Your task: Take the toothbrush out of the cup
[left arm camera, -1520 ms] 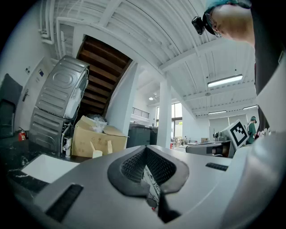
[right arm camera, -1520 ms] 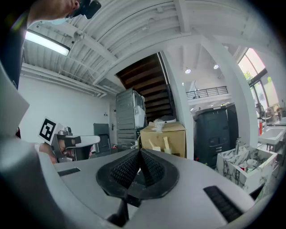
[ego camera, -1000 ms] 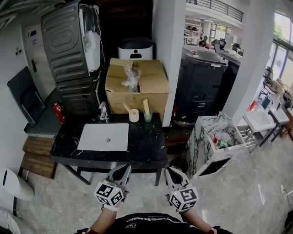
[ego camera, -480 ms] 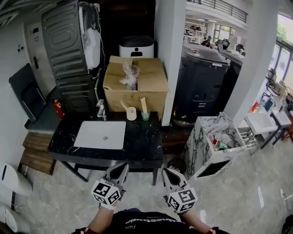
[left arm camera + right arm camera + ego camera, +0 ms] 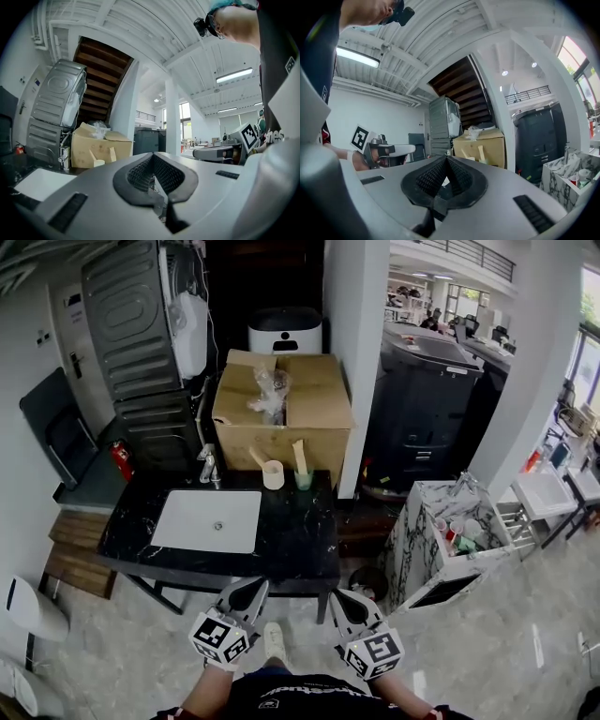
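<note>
We stand short of the black marble desk [image 5: 295, 535], with both tools near its front edge and well apart from the work; the reach to the cups is not yet made. At the far edge of the desk, just in front of the brown cardboard box [image 5: 281, 418] and to the right of the white inset sink [image 5: 208, 521], stands a cream plastic cup [image 5: 273, 477]; just beside it on the right is a pale green cup [image 5: 303, 482]. A pale toothbrush [image 5: 257, 458] leans left out of the cream cup, and a second pale toothbrush [image 5: 299, 455] stands nearly upright in the green one; which cup is meant we cannot tell.

To do this well, we judge that one tool should steady the cup low down while the other opens, closes on the handle above the rim and lifts along the handle's own lean, so the light cup neither tips nor drags.

The left gripper [image 5: 247, 594] has its jaws together on nothing; the right gripper [image 5: 344, 602] likewise has its jaws pressed together and empty; both must open before any grasp.
</note>
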A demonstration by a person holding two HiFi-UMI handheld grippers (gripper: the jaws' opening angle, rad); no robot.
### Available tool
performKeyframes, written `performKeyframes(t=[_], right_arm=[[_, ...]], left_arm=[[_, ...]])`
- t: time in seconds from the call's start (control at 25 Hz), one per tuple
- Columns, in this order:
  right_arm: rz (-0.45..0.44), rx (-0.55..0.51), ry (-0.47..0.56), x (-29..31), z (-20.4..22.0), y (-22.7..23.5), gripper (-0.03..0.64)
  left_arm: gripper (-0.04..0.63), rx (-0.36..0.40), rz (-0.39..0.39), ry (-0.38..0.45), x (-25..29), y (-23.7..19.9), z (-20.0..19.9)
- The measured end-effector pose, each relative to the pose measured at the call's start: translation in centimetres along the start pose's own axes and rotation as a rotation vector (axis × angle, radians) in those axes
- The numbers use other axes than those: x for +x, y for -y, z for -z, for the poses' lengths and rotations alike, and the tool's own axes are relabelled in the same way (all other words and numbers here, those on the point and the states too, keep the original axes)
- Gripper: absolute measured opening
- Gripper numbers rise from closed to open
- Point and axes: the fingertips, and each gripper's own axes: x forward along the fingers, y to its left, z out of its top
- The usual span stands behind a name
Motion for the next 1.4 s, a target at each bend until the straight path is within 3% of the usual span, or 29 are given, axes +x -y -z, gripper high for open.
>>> performKeyframes(t=[0.2,0.48,0.68,0.92,1.08,1.4], right_arm=[[-0.015,0.002,-0.014,5.1,-0.2,1.5,0.035],[-0.014,0.032,-0.016,15.2,-1.3,4.4,0.035],[0.012,0.021,-0.028,22.2,-2.1,5.8,0.035],[0.084,0.028,0.009,27.9,-2.7,7.8,0.035],[0.127,0.022,-0.013,29.6,-2.1,9.0,0.036],[0.144,0.036,-0.031,30.3,-1.3,12.0,0.035]], left_arm=[[0.014,-0.004,0.042,-0.015,3.9,-3.8,0.9],[0.014,-0.081,0.058,0.032,9.1,-13.3,0.1],[0.014,-0.057,0.147,0.031,12.6,-18.3,-1.1],[0.014,-0.051,0.168,0.007,15.3,-23.9,-1.1],[0.014,-0.061,0.174,0.011,16.8,-26.0,-0.5],[0.012,-0.154,0.19,0.011,19.8,-26.5,1.2]])
